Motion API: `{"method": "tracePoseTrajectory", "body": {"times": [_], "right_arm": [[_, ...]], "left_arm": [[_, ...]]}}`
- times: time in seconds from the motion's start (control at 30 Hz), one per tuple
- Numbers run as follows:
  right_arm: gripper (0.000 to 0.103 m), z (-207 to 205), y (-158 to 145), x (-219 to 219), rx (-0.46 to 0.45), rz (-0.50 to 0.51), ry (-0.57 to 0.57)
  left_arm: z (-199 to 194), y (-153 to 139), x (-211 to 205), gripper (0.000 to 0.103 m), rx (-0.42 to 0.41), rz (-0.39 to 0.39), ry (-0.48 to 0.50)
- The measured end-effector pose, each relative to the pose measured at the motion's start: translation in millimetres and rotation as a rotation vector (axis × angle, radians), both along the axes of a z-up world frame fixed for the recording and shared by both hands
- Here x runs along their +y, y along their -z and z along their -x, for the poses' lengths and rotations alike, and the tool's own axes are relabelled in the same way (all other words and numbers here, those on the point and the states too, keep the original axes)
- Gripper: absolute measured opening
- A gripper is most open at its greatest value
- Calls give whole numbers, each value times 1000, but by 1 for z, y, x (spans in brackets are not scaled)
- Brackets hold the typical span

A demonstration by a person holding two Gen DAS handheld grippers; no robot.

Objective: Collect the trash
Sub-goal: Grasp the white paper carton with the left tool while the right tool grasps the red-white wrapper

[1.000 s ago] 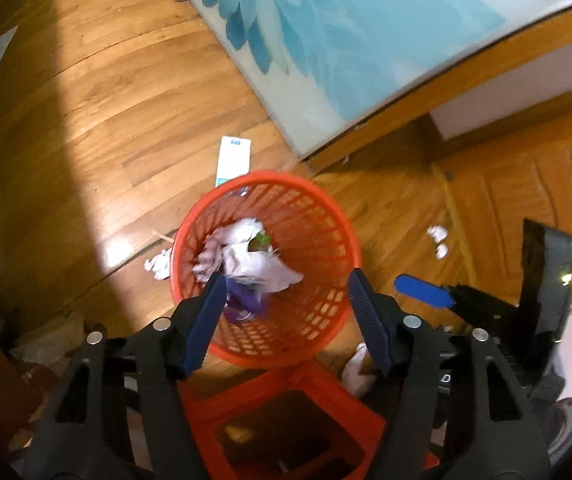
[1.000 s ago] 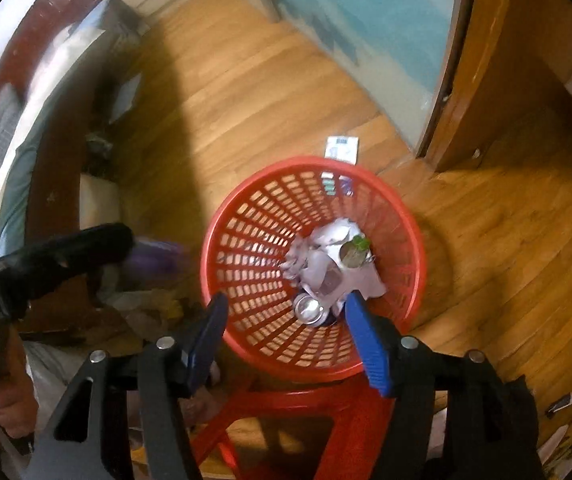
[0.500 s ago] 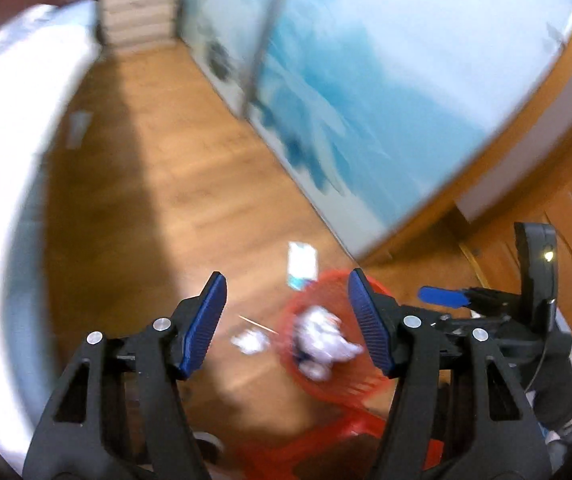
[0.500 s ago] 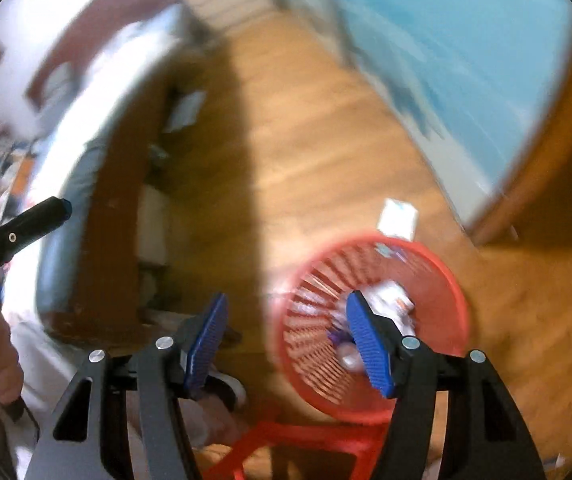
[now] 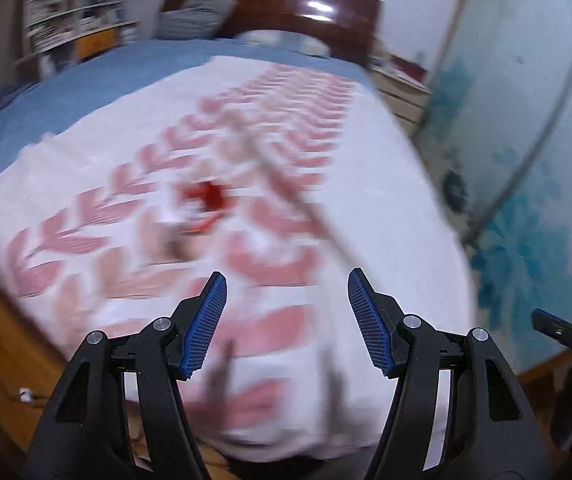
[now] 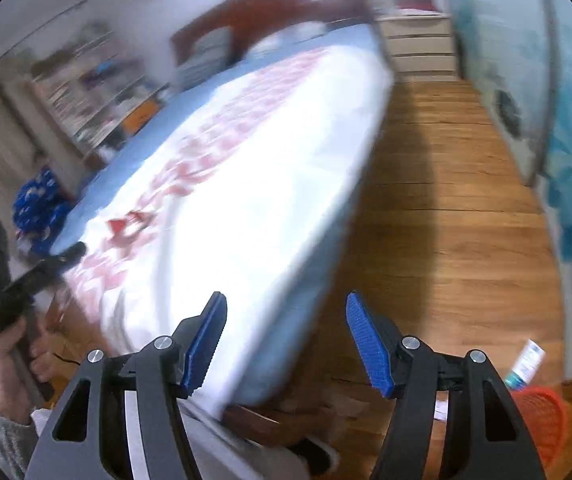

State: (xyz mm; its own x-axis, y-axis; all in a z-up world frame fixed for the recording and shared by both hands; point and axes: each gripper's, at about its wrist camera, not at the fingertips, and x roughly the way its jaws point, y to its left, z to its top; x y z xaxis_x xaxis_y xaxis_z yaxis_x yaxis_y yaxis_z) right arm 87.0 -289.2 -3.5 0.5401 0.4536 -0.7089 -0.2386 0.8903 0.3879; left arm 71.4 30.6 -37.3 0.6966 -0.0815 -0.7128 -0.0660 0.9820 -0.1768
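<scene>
A small red and white piece of trash (image 5: 204, 200) lies blurred on the bed's white and pink blanket (image 5: 306, 128); the right wrist view shows the same piece of trash (image 6: 130, 224). My left gripper (image 5: 286, 280) hangs above the blanket's near end, open and empty. My right gripper (image 6: 286, 300) is open and empty over the bed's corner. The red mesh trash basket (image 6: 542, 420) stands on the floor at the lower right, mostly behind my right finger. A hand holds the left gripper (image 6: 70, 252) at the far left.
A white and blue carton (image 6: 526, 362) lies on the wooden floor (image 6: 446, 200) beside the basket. A blue flowered panel (image 5: 526, 200) runs along the right. A dark headboard (image 5: 286, 8), shelves (image 5: 66, 12) and a drawer unit (image 6: 418, 44) stand beyond the bed.
Both grippers have swung up and away from the red basket and now face the bed. The basket has slid out of the left view to the right view's lower corner. Both jaws stayed open.
</scene>
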Motion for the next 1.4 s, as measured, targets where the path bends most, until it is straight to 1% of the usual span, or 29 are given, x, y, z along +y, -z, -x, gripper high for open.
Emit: {"method": "tracePoseTrajectory", "body": {"times": [0.03,0.07,0.13,0.2,0.23,0.27,0.3,0.37,0.47,0.53,0.57,0.63,0.77,0.83,0.9,0.93,0.97,1.0,1.03,1.07,1.17,1.23,1.4], "right_arm": [[63,-3,0,19,3,4,-30],[63,-4,-1,31,4,6,-49],[63,-6,-3,64,3,15,-113],[63,-7,-1,86,2,30,-147],[63,-8,-1,97,6,32,-157],[63,-10,2,104,11,30,-162],[63,-14,3,113,16,27,-166],[63,-21,5,126,14,29,-166],[63,-40,7,152,3,31,-175],[63,-58,8,176,-8,47,-190],[63,-66,9,185,-12,53,-193],[63,-83,9,208,-22,69,-210],[63,-110,8,243,-36,76,-220],[63,-123,9,259,-40,75,-228],[63,-133,12,275,-47,84,-241],[63,-139,14,284,-52,86,-252],[63,-144,16,290,-56,86,-260],[63,-151,19,300,-59,94,-273],[63,-155,21,307,-60,99,-278],[63,-162,24,315,-56,101,-288],[62,-181,31,334,-22,93,-305],[59,-192,35,344,-9,88,-312],[56,-208,41,361,10,77,-310]], "left_arm": [[1,4,14,64,4,-11,-28],[-1,7,26,64,4,-5,-52],[-8,12,46,64,1,33,-81],[-17,12,61,64,-12,36,-97],[-26,14,65,65,-22,22,-99],[-33,16,67,69,-28,15,-99],[-40,18,72,71,-34,20,-101],[-56,24,82,72,-45,45,-108],[-81,33,89,72,-22,65,-106],[-91,39,95,72,-12,97,-96],[-100,44,100,72,-1,126,-99],[-109,51,108,72,13,160,-120],[-114,63,125,72,46,239,-188],[-116,69,129,72,67,276,-196],[-117,74,130,71,80,295,-192],[-118,76,130,66,86,305,-191],[-118,77,131,46,88,318,-187],[-119,78,132,34,89,325,-190],[-119,80,133,26,96,333,-193],[-121,82,135,25,100,344,-193],[-119,85,141,22,89,423,-191],[-119,85,143,21,84,456,-187],[-122,85,138,21,96,470,-147]]}}
